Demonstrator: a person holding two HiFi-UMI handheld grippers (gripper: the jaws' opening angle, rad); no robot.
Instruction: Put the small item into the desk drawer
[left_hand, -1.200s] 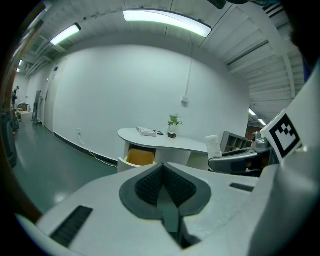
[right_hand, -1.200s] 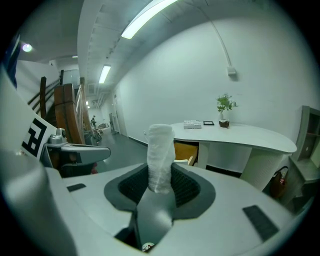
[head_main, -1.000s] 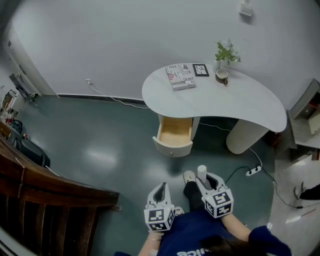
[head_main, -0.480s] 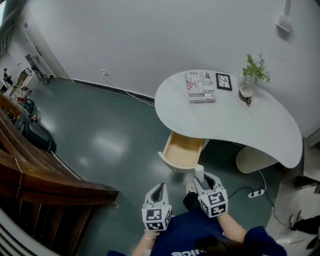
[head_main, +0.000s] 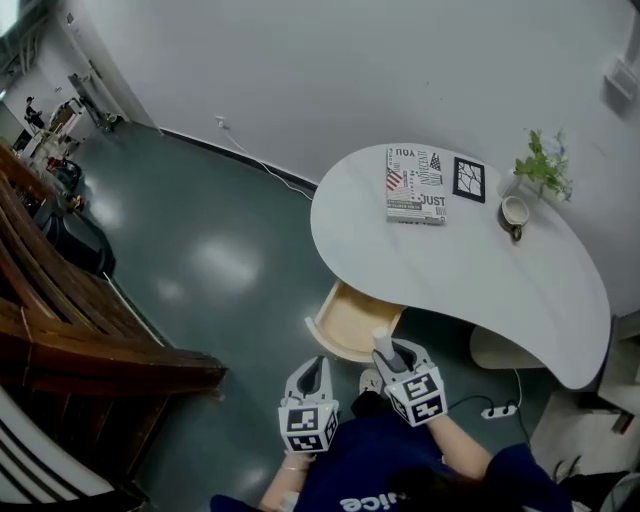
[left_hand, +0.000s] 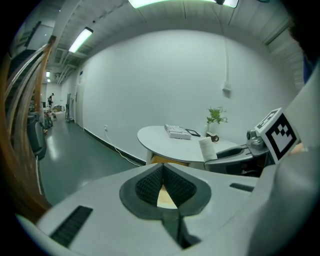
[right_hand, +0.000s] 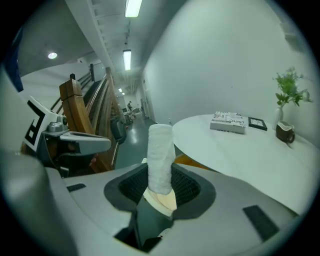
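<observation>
A white rolled cloth (right_hand: 161, 157) stands upright between the jaws of my right gripper (right_hand: 161, 176), which is shut on its lower end. In the head view the right gripper (head_main: 385, 353) holds the roll (head_main: 381, 340) just short of the open wooden drawer (head_main: 350, 322), which juts out under the white curved desk (head_main: 470, 270). My left gripper (head_main: 318, 367) hangs beside it on the left, lower in the picture. In its own view the left gripper (left_hand: 163, 170) has its pads together with nothing between them. The roll (left_hand: 206, 148) shows there too.
On the desk lie a book (head_main: 416, 186), a framed picture (head_main: 468, 180), a cup (head_main: 514, 212) and a small plant (head_main: 545, 168). A wooden stair rail (head_main: 60, 320) runs along the left. A power strip (head_main: 495, 410) lies on the floor right of the desk's leg.
The desk and the open drawer have drawn closer in the head view. Both grippers have moved forward towards the drawer, the roll still held in the right one.
</observation>
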